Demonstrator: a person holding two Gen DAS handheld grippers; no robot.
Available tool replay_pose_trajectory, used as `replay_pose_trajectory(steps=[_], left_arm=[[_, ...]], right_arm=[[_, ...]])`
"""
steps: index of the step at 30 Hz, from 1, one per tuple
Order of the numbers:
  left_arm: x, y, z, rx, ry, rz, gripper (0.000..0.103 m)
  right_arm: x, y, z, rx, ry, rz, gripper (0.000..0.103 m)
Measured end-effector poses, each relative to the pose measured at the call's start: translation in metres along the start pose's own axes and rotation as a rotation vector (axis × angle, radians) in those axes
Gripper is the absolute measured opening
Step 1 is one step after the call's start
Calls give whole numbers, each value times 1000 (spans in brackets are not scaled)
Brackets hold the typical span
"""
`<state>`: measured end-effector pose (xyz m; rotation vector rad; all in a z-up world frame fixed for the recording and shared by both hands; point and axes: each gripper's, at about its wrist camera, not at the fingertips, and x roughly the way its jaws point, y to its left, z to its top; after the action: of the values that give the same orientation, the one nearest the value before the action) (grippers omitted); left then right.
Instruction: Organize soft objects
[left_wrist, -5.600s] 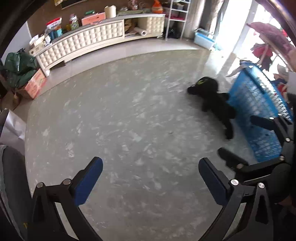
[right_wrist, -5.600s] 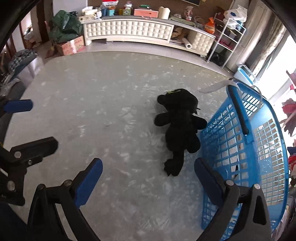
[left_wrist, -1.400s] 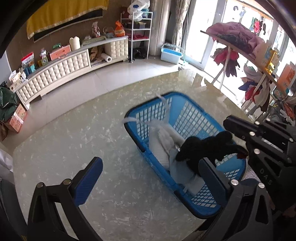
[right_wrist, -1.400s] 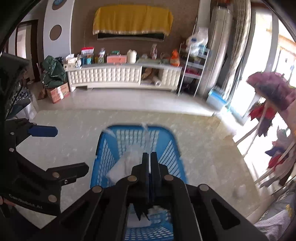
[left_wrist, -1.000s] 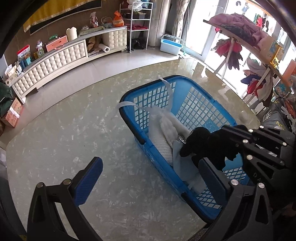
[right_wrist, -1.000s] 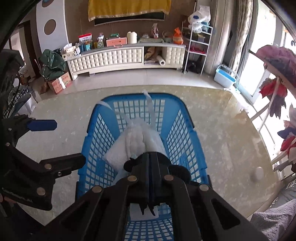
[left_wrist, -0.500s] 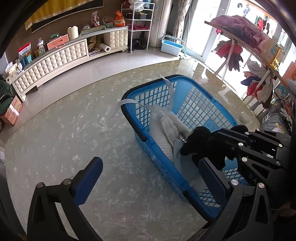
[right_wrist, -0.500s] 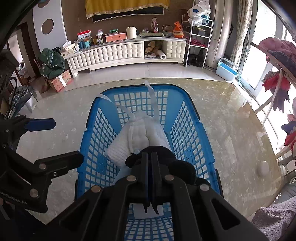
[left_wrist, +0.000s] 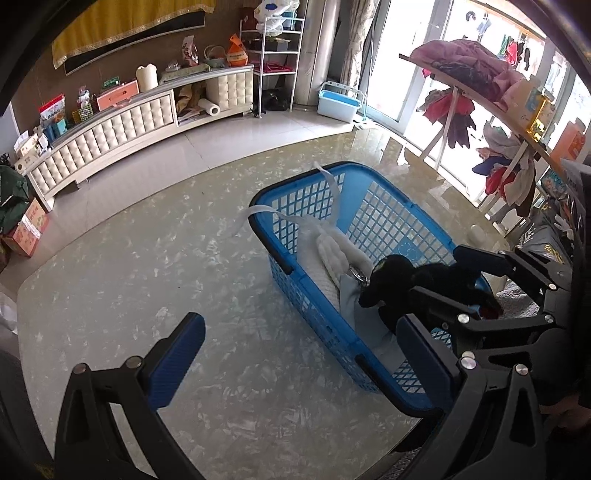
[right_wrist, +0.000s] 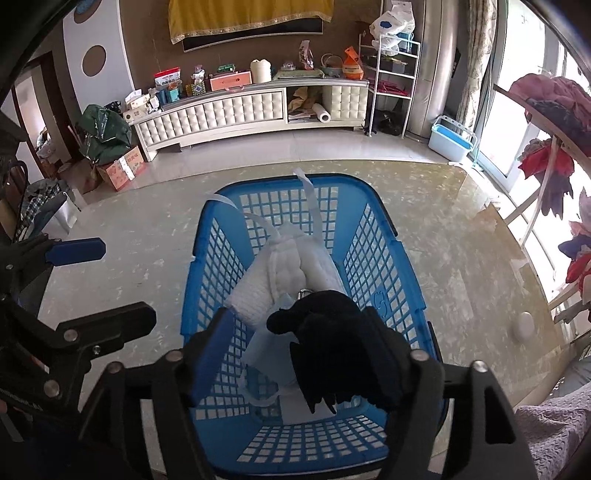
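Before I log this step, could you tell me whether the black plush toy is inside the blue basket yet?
In: the toy is within the basket's walls, between the right gripper's opening jaws.

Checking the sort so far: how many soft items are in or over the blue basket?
3: a white padded item at the far end of the blue basket, a pale blue cloth beneath, a black plush toy over it. Others may hide underneath.

The right gripper (right_wrist: 295, 354), clamped shut a second ago, is opening around the black plush toy (right_wrist: 328, 339) above the blue basket (right_wrist: 388, 291).
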<state>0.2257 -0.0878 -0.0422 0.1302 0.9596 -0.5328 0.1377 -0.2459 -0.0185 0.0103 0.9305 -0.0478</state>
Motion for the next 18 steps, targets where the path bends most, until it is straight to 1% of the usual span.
replay_pose_trajectory(steps=[5, 7, 10, 13, 18], left_arm=[[-15, 1, -2, 5, -30, 7, 103], [-21, 2, -4, 11, -42, 21, 103], [-33, 2, -7, 29, -69, 41, 103], [-46, 2, -11, 46, -102, 48, 103], [-74, 0, -20, 83, -165, 83, 103]], right_arm=[[-6, 3, -2, 0, -15, 4, 88], [-11, 5, -2, 2, -34, -9, 95], [-19, 6, -3, 4, -62, -22, 102], [-25, 7, -2, 7, -77, -15, 103], [-33, 13, -1, -2, -100, -20, 103]])
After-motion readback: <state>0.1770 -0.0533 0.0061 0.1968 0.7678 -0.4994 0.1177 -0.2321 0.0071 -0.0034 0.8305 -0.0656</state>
